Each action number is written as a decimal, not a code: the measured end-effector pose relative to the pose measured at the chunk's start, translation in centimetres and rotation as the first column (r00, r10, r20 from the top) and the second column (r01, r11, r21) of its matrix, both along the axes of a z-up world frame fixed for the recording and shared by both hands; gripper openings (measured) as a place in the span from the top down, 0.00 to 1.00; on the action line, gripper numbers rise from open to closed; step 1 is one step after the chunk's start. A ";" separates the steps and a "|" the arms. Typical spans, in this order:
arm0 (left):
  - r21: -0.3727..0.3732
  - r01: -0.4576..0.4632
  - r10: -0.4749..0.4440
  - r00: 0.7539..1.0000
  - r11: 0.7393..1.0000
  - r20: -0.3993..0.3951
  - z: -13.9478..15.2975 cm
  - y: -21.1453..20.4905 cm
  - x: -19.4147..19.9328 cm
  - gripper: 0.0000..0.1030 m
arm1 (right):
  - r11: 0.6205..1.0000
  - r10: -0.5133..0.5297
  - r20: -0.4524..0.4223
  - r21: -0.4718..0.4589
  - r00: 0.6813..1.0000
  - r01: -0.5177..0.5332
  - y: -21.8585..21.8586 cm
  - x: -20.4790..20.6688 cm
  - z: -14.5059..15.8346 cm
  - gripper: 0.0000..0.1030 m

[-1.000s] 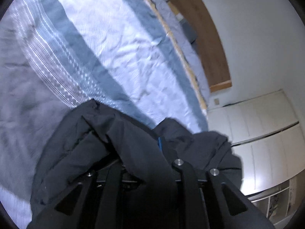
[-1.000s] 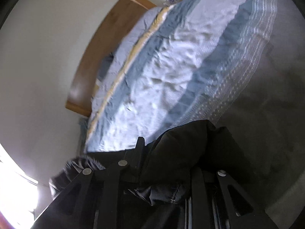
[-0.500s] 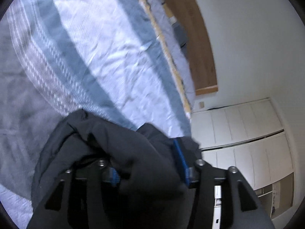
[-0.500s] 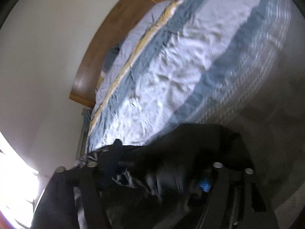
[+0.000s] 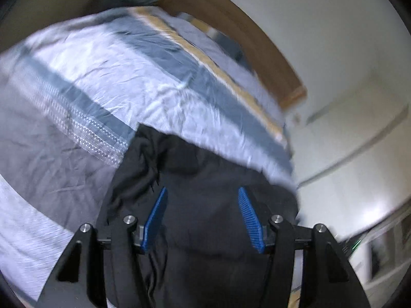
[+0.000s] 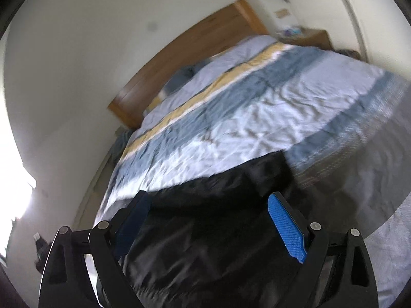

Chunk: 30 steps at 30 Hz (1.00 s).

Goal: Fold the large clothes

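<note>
Bed (image 5: pixel 159 84); nightstand (image 6: pixel 310 37) only rightward

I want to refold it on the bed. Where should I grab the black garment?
Take the black garment by its far edge, where it lies flat against the striped duvet. Come in from above, one gripper toward each end; the near part looks bunched, though blur hides any corners.

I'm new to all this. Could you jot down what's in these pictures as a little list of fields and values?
Place: bedroom
Garment: black jacket, lying on the bed
Bedding: striped blue and white duvet
Headboard: wooden headboard against the wall
Left gripper: open, blue pads apart, jacket below
Right gripper: open, over the jacket
Image quality: motion blur in both views
</note>
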State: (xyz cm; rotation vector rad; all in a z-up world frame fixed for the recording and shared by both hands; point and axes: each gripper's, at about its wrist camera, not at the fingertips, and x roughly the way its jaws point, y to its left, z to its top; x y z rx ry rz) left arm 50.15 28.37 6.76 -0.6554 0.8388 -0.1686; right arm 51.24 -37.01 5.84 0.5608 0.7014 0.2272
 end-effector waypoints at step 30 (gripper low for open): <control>0.452 0.202 -0.129 0.974 0.869 -0.186 -10.7 -19.9 17.4 0.40 | 0.884 0.212 -0.228 -0.370 0.950 -0.286 17.7 12.5 -10.7 0.07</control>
